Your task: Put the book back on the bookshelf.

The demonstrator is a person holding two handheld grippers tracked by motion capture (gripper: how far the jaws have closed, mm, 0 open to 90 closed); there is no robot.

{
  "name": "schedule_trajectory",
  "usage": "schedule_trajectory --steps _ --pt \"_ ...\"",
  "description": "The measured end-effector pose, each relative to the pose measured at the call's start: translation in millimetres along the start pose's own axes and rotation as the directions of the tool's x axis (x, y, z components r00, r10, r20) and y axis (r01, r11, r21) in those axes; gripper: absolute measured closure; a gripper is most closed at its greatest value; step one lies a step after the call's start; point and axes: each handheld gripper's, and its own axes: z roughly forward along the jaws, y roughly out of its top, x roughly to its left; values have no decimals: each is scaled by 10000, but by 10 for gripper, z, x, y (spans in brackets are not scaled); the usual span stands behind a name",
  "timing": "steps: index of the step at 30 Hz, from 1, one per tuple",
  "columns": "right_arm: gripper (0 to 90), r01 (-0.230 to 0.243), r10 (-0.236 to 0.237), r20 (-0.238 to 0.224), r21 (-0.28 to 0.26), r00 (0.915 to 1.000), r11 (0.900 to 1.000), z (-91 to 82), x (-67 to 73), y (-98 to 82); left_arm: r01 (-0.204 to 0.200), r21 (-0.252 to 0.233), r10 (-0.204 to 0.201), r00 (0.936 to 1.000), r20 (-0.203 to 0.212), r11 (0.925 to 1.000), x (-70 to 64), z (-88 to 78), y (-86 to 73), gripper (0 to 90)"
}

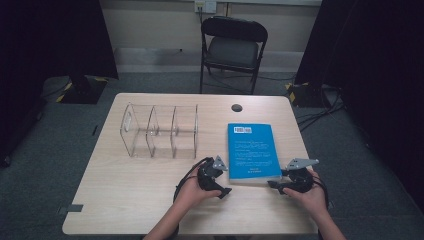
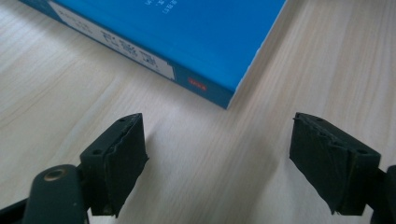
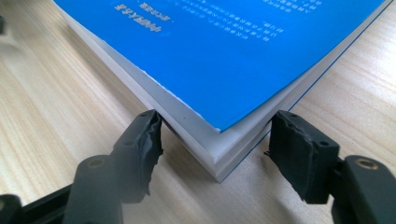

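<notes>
My right tool [image 3: 215, 140] straddles the near corner of the blue book [image 3: 224, 51], jaws half spread on either side and not yet pinching, so the corner can be nipped and lifted. My left tool [image 2: 217, 154] hangs spread wide and empty, the book's other near corner just ahead of it on the surface [image 2: 70, 93]. Farther off stands the clear divider rack [image 1: 160, 131], perhaps the book's destination.
</notes>
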Motion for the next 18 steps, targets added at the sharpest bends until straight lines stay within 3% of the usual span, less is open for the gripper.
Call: schedule_trajectory --steps 2,6,7,8,12,14,16,18 --pt "374 -10 9 19 94 10000 10000 -7 8 13 177 -73 -177 9998 -2 9998 8 45 19 185" --pt "386 -36 35 51 125 10000 9999 -17 7 24 69 -142 -71 9999 -102 9999 10 84 40 185" --pt "386 -36 35 51 125 10000 9999 -17 7 24 222 -375 -224 9997 -53 9991 2 108 42 185" --pt "387 -26 25 54 107 10000 9999 -20 6 25 50 -137 -53 9998 -183 9999 -2 110 65 185" --pt "394 -84 84 93 -40 9999 10000 -41 19 30 -132 -278 126 9997 -195 9995 -46 168 105 178" --pt "396 -94 95 93 -91 9999 9999 -50 19 35 -357 41 358 9992 -197 9994 -51 164 131 178" --pt "414 -113 115 90 -203 9999 9997 -78 13 58 -194 -202 189 9995 -263 9996 -57 181 135 203" --pt "415 -147 150 121 -211 9998 9997 -87 16 62 -242 -24 242 9995 -208 9997 -46 164 143 211"
